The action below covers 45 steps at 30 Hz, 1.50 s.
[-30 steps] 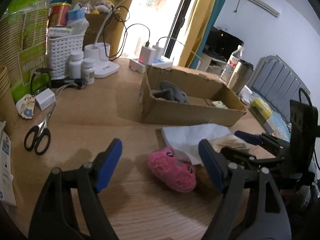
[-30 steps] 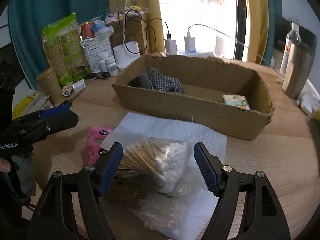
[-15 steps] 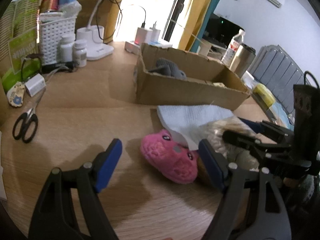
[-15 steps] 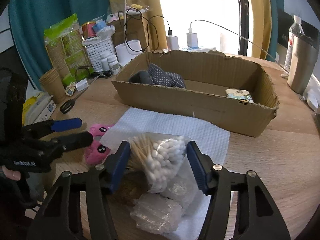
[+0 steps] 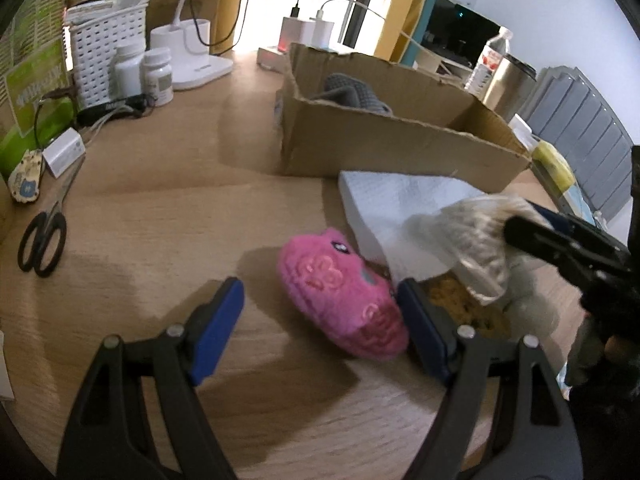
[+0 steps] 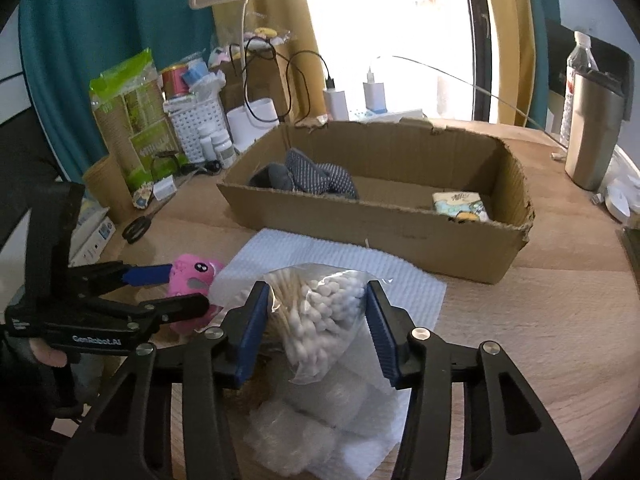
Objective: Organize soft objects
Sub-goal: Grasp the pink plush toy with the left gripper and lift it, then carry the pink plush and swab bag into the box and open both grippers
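The left gripper [image 5: 320, 320] is spread wide around the fuzzy pink plush toy [image 5: 340, 294] on the wooden table [image 5: 160, 216], its right pad touching the toy and its left pad clear of it. The right gripper [image 6: 314, 330] has its blue pads pressed against both sides of a clear plastic bag of cotton swabs [image 6: 320, 312], which sits over a white paper towel [image 6: 320, 252]. Behind them the open brown cardboard box [image 6: 400, 232] holds grey dotted fabric [image 6: 316, 176] at its left end and a small printed tissue pack [image 6: 460, 204] at its right.

On the wooden bench [image 5: 168, 200], black scissors [image 5: 42, 236] lie at nine o'clock, two pill bottles [image 5: 144, 72] beside a white basket [image 5: 100, 46] at eleven, a steel tumbler [image 6: 594, 126] at two.
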### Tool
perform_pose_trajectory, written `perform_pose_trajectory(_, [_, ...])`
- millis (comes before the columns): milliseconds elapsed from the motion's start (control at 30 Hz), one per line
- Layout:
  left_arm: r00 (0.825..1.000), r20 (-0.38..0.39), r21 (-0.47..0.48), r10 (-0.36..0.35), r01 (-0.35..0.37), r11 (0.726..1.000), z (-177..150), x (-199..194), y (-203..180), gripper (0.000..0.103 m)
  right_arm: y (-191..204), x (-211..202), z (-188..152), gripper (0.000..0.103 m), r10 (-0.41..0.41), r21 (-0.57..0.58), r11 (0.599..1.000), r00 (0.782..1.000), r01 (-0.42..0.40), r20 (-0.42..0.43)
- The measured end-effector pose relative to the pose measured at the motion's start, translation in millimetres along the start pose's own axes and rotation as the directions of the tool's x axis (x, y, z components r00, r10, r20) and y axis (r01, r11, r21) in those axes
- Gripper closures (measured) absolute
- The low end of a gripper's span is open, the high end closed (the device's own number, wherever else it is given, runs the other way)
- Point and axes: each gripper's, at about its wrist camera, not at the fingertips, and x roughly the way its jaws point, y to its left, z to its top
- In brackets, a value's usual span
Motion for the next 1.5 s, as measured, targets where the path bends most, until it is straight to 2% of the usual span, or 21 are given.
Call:
perform_pose_trajectory(167, [1.0, 0.001, 0.011, -0.007, 0.007, 1.0, 1, 4, -7, 0.024, -3, -6, 3, 0.052, 0.006, 0.004, 1.0, 1.0, -0.006, 0.021])
perform_pose_trajectory(200, [1.0, 0.003, 0.019, -0.009, 0.009, 1.0, 1, 4, -9, 0.027, -3, -6, 4, 0.052, 0.006, 0.005, 1.0, 1.0, -0.006, 0.023])
perform_pose_trajectory(233, [1.0, 0.006, 0.026, -0.013, 0.013, 1.0, 0, 4, -10, 0.042, -4, -7, 4, 0.052, 0.007, 0.006, 1.0, 1.0, -0.007, 0.027])
perform_pose_trajectory(267, [1.0, 0.004, 0.036, -0.016, 0.016, 0.999, 0, 4, -12, 0.049, -5, -8, 5, 0.052, 0.008, 0.008, 1.0, 0.999, -0.008, 0.031])
perform_pose_trajectory(433, [0.999, 0.021, 0.054, -0.032, 0.031, 0.998, 0, -2, -17, 0.057, -6, -16, 7, 0.052, 0.014, 0.004, 1.0, 0.998, -0.014, 0.059])
perform_pose_trajectory(833, [0.993, 0.085, 0.033, -0.082, 0.079, 0.996, 11, -32, -23, 0.057, -9, -30, 16, 0.052, 0.014, -0.007, 1.0, 0.995, -0.014, 0.101])
perform_pose_trajectory(1233, [0.981, 0.176, 0.034, -0.081, 0.076, 0.997, 32, -59, -28, 0.057, -13, -40, 27, 0.052, 0.02, -0.022, 1.0, 0.99, -0.017, 0.142])
perform_pose_trajectory(1500, [0.975, 0.205, 0.053, -0.091, 0.081, 0.995, 48, -61, -39, 0.057, -21, -44, 38, 0.052, 0.027, -0.025, 0.999, 0.985, -0.023, 0.168])
